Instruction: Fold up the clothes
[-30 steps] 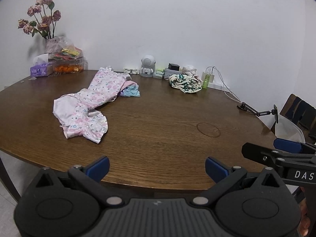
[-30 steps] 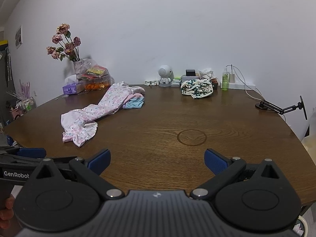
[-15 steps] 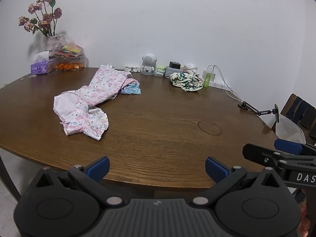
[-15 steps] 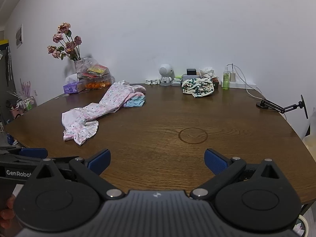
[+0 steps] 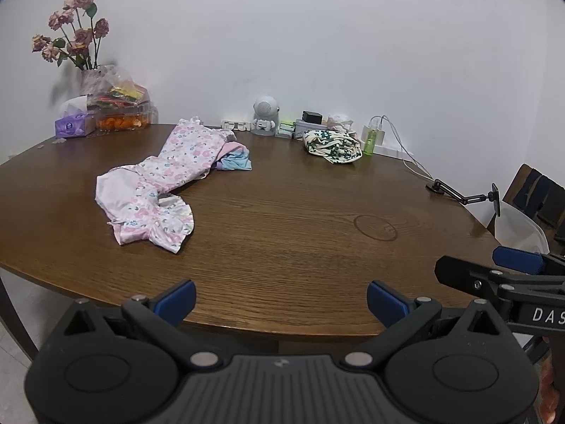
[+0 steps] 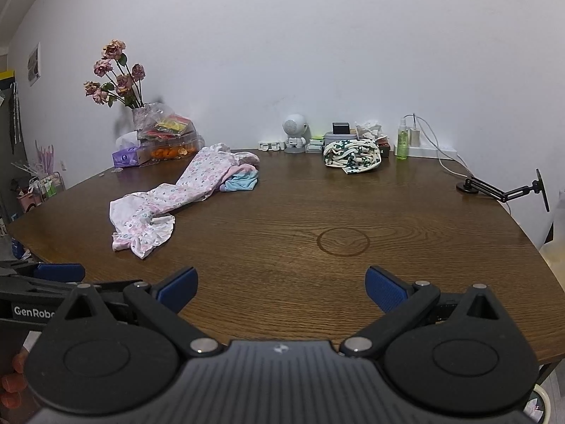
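The pink floral garment (image 5: 160, 183) was seen lying well ahead-left of both spread, empty grippers, left gripper (image 5: 280, 300) and right gripper (image 6: 280, 288), at the wooden table (image 5: 282, 233) edge.

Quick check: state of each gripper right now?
Left gripper: jaws open, holding nothing, short of the floral dress.
Right gripper: jaws open, holding nothing.

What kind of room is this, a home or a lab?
Most likely a home dining room: a big round wooden table against a plain wall, a vase of roses, a tissue box, and children's clothes such as a pink floral garment lying out.
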`<state>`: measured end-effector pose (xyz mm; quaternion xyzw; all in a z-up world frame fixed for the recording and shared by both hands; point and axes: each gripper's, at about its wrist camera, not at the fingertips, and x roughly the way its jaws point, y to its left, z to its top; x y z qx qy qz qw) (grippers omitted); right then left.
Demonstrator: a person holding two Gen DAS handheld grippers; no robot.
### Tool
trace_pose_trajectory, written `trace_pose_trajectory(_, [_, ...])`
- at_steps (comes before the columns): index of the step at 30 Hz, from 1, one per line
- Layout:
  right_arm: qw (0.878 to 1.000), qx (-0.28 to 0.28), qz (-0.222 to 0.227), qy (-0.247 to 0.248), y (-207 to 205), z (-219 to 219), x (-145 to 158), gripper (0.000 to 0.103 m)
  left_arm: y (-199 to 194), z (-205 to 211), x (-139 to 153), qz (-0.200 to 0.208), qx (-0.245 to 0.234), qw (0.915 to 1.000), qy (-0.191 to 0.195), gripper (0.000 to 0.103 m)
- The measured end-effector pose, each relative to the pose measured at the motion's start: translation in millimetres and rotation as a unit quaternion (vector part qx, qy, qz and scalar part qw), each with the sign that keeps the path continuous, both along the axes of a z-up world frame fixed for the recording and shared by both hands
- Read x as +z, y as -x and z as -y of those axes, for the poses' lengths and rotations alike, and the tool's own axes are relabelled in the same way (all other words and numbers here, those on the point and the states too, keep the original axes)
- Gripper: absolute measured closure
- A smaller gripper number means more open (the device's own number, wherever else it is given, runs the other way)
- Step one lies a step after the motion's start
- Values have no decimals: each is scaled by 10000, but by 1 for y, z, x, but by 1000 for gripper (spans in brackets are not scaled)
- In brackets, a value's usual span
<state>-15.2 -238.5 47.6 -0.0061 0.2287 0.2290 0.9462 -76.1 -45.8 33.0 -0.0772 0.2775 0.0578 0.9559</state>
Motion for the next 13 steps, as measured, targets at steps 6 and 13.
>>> trace_pose_trajectory(6, [10000, 10, 4, -1, 1, 1, -1, 0, 1, 1, 0, 34, -2, 10000, -22, 0])
trace_pose_trajectory(13, [10000, 17, -19, 7, 1, 2, -2, 0, 2, -2, 0, 106, 40, 9999, 54, 0])
